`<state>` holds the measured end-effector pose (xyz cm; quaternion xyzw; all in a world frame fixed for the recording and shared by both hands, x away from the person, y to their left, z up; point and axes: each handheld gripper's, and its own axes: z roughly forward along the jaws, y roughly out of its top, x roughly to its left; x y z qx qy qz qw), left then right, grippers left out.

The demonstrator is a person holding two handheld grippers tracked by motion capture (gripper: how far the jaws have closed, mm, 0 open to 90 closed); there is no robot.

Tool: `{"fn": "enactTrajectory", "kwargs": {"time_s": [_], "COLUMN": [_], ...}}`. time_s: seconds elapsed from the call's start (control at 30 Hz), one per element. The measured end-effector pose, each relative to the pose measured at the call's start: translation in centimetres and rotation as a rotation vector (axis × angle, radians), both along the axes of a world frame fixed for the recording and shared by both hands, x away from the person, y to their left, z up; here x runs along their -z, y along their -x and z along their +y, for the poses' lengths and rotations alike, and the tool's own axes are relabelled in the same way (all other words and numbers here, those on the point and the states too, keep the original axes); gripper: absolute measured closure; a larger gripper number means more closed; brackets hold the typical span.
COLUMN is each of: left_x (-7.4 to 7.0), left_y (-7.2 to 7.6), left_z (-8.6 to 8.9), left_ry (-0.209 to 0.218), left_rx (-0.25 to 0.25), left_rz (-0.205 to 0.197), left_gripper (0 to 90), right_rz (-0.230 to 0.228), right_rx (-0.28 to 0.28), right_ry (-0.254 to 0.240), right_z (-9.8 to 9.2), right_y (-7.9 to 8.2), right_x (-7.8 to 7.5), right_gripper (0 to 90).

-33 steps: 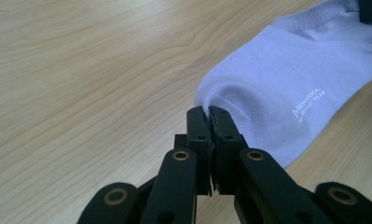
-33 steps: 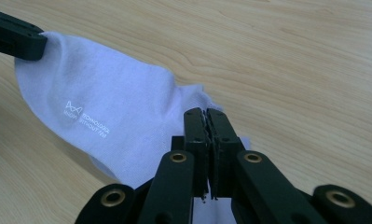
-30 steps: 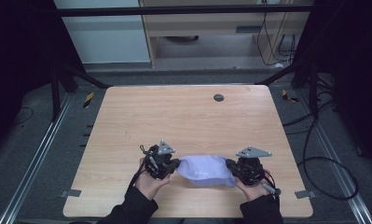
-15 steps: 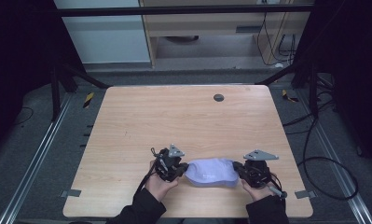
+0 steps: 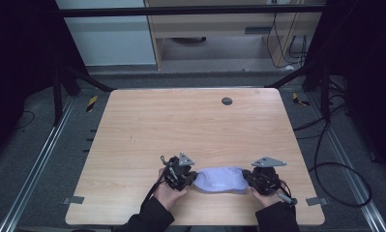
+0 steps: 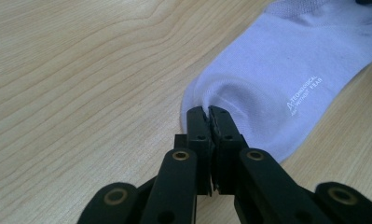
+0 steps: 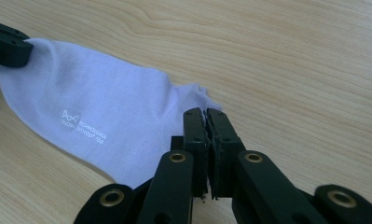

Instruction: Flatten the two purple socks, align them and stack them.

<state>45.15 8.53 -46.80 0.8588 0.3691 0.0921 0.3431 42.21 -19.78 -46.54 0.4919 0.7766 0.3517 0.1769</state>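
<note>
- As it lies flat on the pale wooden tabletop [image 5: 190, 125] near the person's edge, the pale lilac cotton sock [image 5: 221, 179] is stretched between both tools.
- Left tool [image 6: 207, 113] and right tool [image 7: 203, 115]: each clamped tight on a sock end.
- Judged step: laying out; next calls for releasing both ends or folding them together.

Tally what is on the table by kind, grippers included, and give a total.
Socks: 1, the pale lilac sock lying near the table's near edge.
Grippers: 2, the left gripper and the right gripper, each shut on one end of the sock.
Dark round marks in the tabletop: 1, the dark spot near the far edge.
Total: 4
</note>
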Motion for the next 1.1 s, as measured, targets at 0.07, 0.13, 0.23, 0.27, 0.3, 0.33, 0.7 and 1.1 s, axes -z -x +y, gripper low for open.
{"fn": "enactTrajectory", "kwargs": {"time_s": [0.07,0.13,0.23,0.27,0.3,0.33,0.7,1.1], "left_x": [0.1,0.4,0.7,0.6,0.5,0.4,1.0,-0.2], "left_y": [0.0,0.0,0.0,0.0,0.0,0.0,-0.1,0.4], "left_z": [0.0,-0.1,-0.1,-0.1,0.0,0.0,0.1,-1.4], "left_ry": [-0.008,-0.015,-0.011,-0.005,-0.007,-0.003,-0.033,0.023], "left_rx": [0.001,0.003,-0.005,-0.006,-0.003,-0.004,-0.024,0.003], "left_rz": [0.0,0.001,0.001,-0.003,-0.006,-0.01,-0.012,-0.092], "left_gripper": [87.3,87.3,87.2,87.2,87.2,87.3,81.1,79.6], "right_rz": [-0.002,0.002,0.008,0.007,0.005,-0.006,0.02,-0.067], "right_rx": [0.0,-0.001,-0.001,-0.001,-0.003,-0.005,-0.014,-0.03], "right_ry": [0.003,0.004,0.0,-0.001,-0.004,-0.003,0.031,-0.06], "right_z": [0.0,0.1,0.0,0.0,0.0,0.0,0.1,0.4], "right_y": [0.0,-0.1,-0.2,-0.2,-0.2,-0.3,-0.5,0.2], "right_x": [0.1,0.2,0.5,0.5,0.5,0.5,1.4,0.4], "right_gripper": [87.7,87.6,87.5,87.5,87.5,87.5,81.8,82.7]}}
